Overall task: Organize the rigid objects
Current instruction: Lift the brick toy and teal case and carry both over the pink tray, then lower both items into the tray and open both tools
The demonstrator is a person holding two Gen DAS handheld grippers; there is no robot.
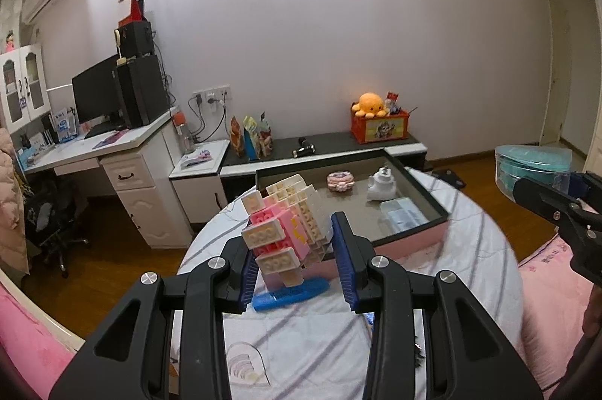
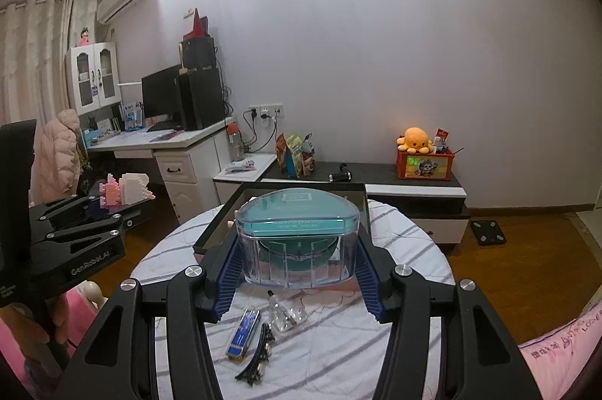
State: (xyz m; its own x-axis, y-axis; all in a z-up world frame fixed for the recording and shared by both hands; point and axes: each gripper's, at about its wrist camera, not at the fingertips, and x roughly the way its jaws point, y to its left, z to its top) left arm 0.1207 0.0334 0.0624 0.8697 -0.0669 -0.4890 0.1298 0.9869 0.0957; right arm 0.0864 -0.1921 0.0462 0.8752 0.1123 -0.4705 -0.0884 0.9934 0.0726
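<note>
Only in the right wrist view, a hair clip (image 2: 256, 358) lies on the table (image 2: 338, 362)

Home bedroom: desk (image 1: 113, 144), pink bedding (image 2: 557, 358).

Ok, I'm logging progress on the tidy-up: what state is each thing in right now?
Left gripper: shut on the block model.
Block model: held up, tilted.
Right gripper: shut on the clear teal-lidded box.
Clear teal-lidded box: lidded, lifted.
Tray: open, partly filled.
Blue case: lying on the cloth.
</note>
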